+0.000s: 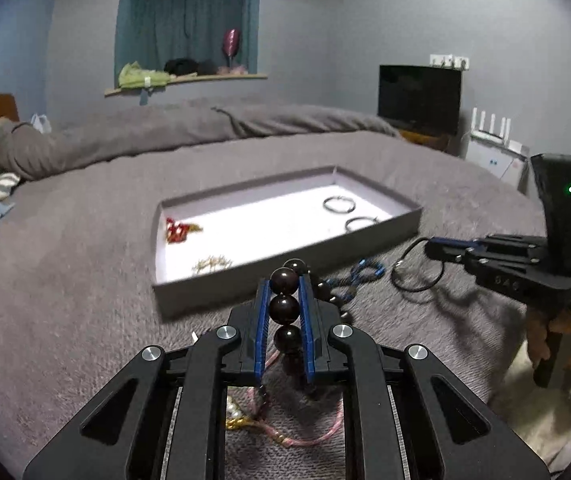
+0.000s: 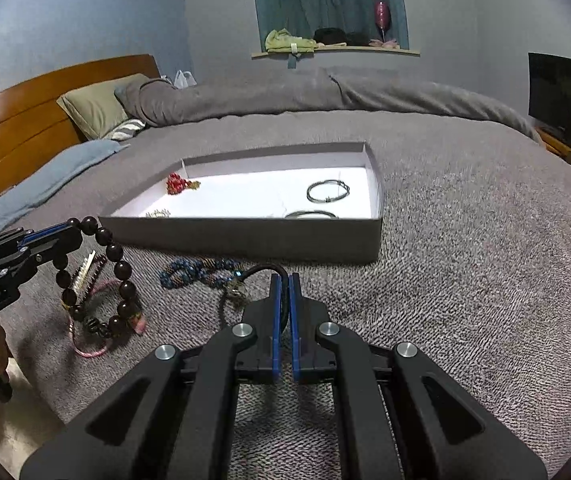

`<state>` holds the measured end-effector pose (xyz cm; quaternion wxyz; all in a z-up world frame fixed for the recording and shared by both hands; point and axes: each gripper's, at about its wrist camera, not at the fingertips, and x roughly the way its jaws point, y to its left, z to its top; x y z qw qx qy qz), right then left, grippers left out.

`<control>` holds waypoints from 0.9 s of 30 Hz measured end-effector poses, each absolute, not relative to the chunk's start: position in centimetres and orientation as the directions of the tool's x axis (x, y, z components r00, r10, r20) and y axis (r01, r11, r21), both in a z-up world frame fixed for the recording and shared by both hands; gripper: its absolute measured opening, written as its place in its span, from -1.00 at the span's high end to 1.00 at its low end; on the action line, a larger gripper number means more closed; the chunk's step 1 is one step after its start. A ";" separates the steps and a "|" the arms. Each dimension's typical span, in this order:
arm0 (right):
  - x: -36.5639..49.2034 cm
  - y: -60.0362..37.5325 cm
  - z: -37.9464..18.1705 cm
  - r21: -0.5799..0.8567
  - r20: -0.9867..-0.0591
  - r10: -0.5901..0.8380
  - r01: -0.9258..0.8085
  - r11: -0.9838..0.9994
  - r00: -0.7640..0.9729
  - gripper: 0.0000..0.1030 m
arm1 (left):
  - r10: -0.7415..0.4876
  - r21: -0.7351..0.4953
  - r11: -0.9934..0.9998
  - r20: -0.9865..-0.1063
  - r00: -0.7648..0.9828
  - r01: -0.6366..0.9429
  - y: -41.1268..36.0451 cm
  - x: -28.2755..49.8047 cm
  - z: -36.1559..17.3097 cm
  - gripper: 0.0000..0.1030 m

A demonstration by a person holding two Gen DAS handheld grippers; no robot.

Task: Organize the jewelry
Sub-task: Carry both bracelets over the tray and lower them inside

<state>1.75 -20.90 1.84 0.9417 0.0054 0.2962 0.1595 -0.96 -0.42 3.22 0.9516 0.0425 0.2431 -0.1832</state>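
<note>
My left gripper (image 1: 285,280) is shut on a dark brown bead bracelet (image 1: 284,308), its blue pads pressing on three beads. In the right wrist view that bracelet (image 2: 123,270) hangs in a loop from the left gripper (image 2: 73,236), just above the grey blanket. The right gripper (image 2: 284,280) is shut on a thin black cord bracelet (image 2: 261,269); from the left wrist the cord bracelet (image 1: 395,278) dangles off the right gripper (image 1: 431,248). Behind both lies the grey tray (image 1: 213,292) with a white floor (image 2: 245,184).
The tray holds a red bead piece (image 2: 175,184), a gold chain (image 1: 211,264) and two silver bangles (image 2: 327,192). On the blanket lie a blue bead bracelet (image 2: 197,272), a pink cord bracelet (image 2: 89,350) and a gold-and-pearl piece (image 1: 235,416). A rolled duvet (image 2: 285,96) lies behind.
</note>
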 end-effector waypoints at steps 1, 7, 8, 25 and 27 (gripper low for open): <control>1.7 -20.8 2.1 0.103 -0.550 0.304 -0.298 0.949 0.778 0.93 | -0.332 -0.004 0.927 -0.472 0.817 0.374 -0.4 -0.9 3.5 0.70; 1.6 -21.0 4.0 0.092 -0.505 0.301 -0.296 0.951 0.809 0.93 | -0.355 0.007 0.918 -0.433 0.828 0.396 -0.6 -1.0 6.3 0.70; 1.7 -21.2 4.4 0.095 -0.494 0.299 -0.291 0.952 0.816 0.93 | -0.352 0.010 0.919 -0.428 0.832 0.394 -0.6 -0.8 6.8 0.70; 9.6 -23.4 8.7 0.134 -0.431 0.253 -0.216 0.967 0.866 0.93 | -0.329 -0.074 0.942 -0.398 0.856 0.328 -0.8 10.2 11.9 0.70; 11.0 -23.1 8.6 0.132 -0.441 0.251 -0.215 0.968 0.862 0.93 | -0.328 -0.089 0.943 -0.414 0.849 0.321 -1.1 12.0 11.5 0.70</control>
